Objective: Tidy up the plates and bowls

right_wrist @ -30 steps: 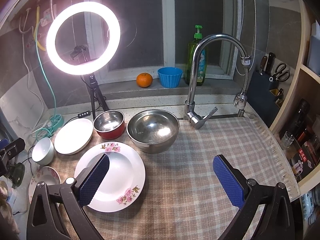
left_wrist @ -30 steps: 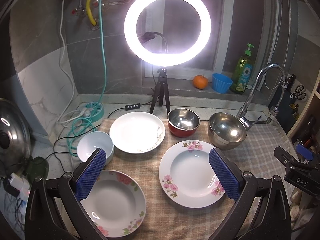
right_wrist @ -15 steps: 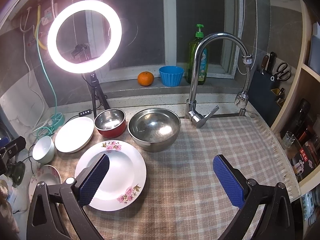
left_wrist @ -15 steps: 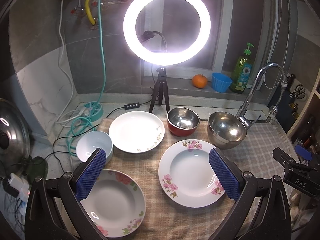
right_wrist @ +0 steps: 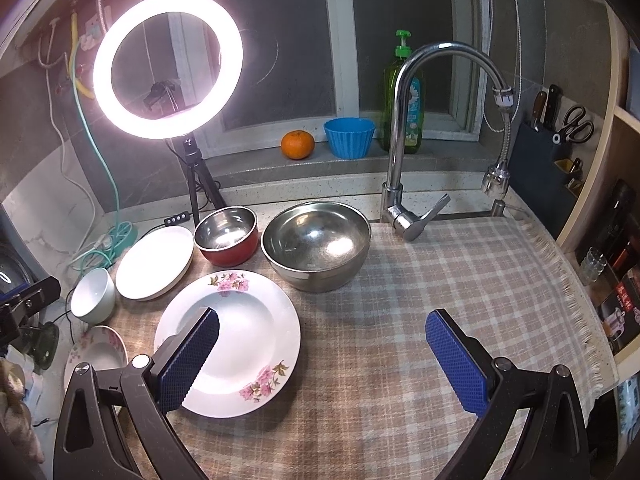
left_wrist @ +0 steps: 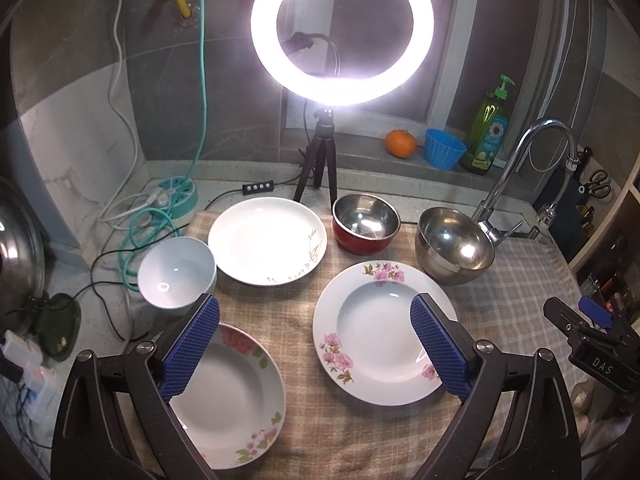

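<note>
Left wrist view. My left hand-held gripper [left_wrist: 314, 338]: black frame, blue knobbed pads, jaws wide but closing, nothing between them but bare cloth. Checked woven cloth [left_wrist: 296, 320] covered the worktop. Pink-flowered plate [left_wrist: 376, 332]: glossy white, round, deep-welled, lying flat under my right pad. Second flowered plate [left_wrist: 228, 396]: same shape, flat under my left pad. Plain white plate [left_wrist: 267, 240] with a gold sprig, farther back. White ceramic bowl [left_wrist: 177, 270], upright, just beyond my left pad at the cloth's edge. Red-walled steel bowl [left_wrist: 366, 224] and larger steel bowl [left_wrist: 454, 246], both shiny, upright, at the back.

Right wrist view. My right hand-held gripper [right_wrist: 322, 360]: same build, spread wide, holding nothing. Pink-flowered plate [right_wrist: 240, 332] lay under my left pad; bare cloth under the right one. Larger steel bowl [right_wrist: 316, 244] stood beyond, beside the chrome tap [right_wrist: 404, 152].
</note>
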The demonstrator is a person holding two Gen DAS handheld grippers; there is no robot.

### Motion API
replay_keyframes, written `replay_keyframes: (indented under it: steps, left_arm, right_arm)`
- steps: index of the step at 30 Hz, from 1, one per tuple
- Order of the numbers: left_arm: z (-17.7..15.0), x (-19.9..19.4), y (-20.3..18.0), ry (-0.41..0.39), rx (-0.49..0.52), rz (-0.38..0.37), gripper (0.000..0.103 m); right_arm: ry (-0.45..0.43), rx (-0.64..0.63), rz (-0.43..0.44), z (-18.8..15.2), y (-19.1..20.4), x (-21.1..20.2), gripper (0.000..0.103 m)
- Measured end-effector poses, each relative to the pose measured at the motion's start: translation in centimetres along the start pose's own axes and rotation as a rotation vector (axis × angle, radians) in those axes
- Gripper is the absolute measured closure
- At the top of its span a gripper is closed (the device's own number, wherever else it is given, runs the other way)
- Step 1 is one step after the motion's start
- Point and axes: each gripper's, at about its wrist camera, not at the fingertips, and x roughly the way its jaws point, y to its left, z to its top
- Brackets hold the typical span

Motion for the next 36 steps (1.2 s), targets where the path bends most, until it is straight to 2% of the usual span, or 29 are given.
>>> replay_keyframes:
  steps: [3,4,8,11,13,16,20,23,36]
  left_arm:
    - [-0.3,0.7,0.4,0.031,-0.014,-0.012,0.009]
    - [-0.4,1.0,0.5,0.043,-0.021,-0.020,0.012]
    - [-0.9,2.3,1.0,0.096,-0.040,-0.047,0.021]
    - [-1.3,3.5,1.4,0.147,-0.062,-0.080,0.032]
    - [-1.5,4.4,1.6,0.182,-0.078,-0.102,0.042]
    - [-1.9,5.6,1.7,0.226,-0.091,-0.130,0.049]
    - [-2.3,7.1,1.5,0.274,-0.098,-0.158,0.051]
    - [-2.4,8.3,1.5,0.304,-0.106,-0.170,0.054]
    - [-2.3,12.2,2.4,0.395,-0.185,-0.199,0.059]
  right_arm:
    - [0.028,0.012,0.015,-0.3,-0.3,0.7,0.015]
    - [0.038,0.015,0.020,-0.4,-0.4,1.0,0.019]
    - [0.077,0.039,0.057,-0.9,-0.9,1.9,0.024]
    - [0.102,0.035,0.078,-1.2,-1.0,2.8,0.034]
    - [0.128,0.045,0.102,-1.4,-1.1,3.4,0.044]
    - [0.162,0.070,0.134,-1.8,-1.5,4.4,0.051]
    - [0.204,0.085,0.159,-2.2,-1.7,6.2,0.056]
    - [0.239,0.097,0.190,-2.4,-1.8,7.4,0.065]
    - [0.344,0.166,0.259,-2.6,-2.6,11.9,0.076]
